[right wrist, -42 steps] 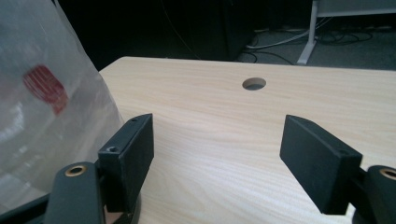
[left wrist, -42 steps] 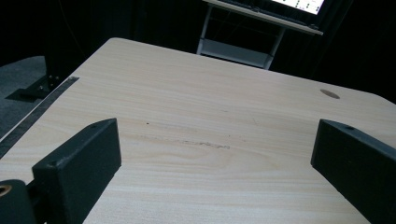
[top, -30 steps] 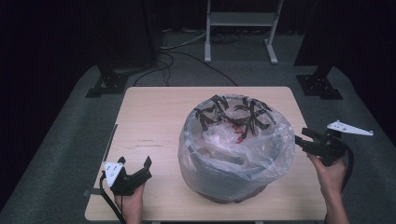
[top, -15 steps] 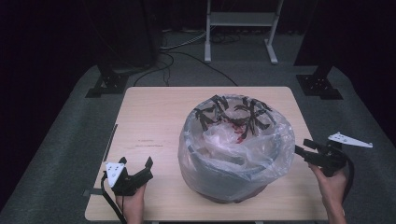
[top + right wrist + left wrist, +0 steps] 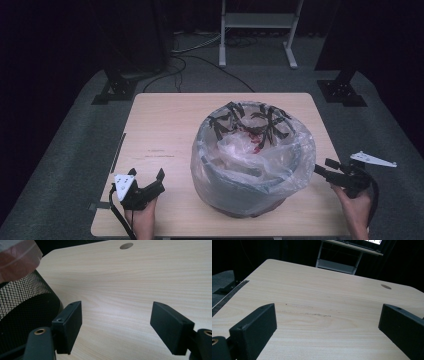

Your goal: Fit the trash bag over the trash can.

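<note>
Your left gripper [image 5: 147, 182] sits low at the near left corner of the table [image 5: 165, 130], jaws spread wide, nothing between them. In the left gripper view the two black jaws stand far apart over bare wood, same gripper [image 5: 324, 322], pointing across the tabletop toward the far edge. Your left hand [image 5: 141, 217] holds it from below, cable trailing off the near edge.

Your right gripper [image 5: 327, 167] is at the near right edge, jaws also parted and empty, tips aimed at the bin and just beside its bag, not clearly touching. In the right gripper view that gripper [image 5: 116, 320] has open wood between its jaws, and the black mesh wall of the bin [image 5: 22, 312] is at the left, just beside the left jaw. Your right hand [image 5: 356, 210] comes in from the bottom right corner.

The mesh bin [image 5: 250, 200] stands right of centre on the table, between your two grippers, nearer the right one. A clear plastic bag [image 5: 295, 150] lines it and is folded over the rim, hanging down the outside. The bag has a black pattern [image 5: 250, 120] on the far side. Something red [image 5: 256, 136] shows inside near the far rim; can't tell what it is.

A small round hole in the table [image 5: 126, 245] shows far off in the right gripper view.
</note>
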Demonstrator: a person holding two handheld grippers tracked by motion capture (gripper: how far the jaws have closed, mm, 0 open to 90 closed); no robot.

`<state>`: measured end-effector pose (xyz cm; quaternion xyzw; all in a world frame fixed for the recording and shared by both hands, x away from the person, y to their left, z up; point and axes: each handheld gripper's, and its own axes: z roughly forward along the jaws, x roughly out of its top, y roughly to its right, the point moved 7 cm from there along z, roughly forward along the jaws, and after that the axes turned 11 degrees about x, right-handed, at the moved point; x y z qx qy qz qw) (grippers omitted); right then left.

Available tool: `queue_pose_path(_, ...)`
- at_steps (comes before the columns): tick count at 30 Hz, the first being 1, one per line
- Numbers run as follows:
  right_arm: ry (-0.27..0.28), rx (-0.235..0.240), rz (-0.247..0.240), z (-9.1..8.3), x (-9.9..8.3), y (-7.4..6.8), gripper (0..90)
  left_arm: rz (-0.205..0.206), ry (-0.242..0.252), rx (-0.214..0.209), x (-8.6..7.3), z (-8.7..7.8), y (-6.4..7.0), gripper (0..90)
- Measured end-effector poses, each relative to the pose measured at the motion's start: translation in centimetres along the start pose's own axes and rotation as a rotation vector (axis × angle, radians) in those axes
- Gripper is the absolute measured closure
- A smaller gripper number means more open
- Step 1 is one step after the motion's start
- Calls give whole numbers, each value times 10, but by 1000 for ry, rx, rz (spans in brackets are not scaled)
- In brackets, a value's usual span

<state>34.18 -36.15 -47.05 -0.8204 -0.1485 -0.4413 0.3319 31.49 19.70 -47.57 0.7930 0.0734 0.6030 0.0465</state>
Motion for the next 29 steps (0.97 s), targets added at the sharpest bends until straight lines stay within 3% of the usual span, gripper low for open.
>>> queue_pose_path(21, -15, -11, 35, -14, -22, 3, 249, 0, 3, -2, 1, -1, 0, 5)
queue_pose_path(26, -4, -3, 39, -17, -28, 0, 246, -3, 1, -3, 1, -1, 0, 5)
queue_pose_path(29, 33, 18, 55, -19, -31, -4, 246, -1, 8, -3, 2, -1, 1, 5)
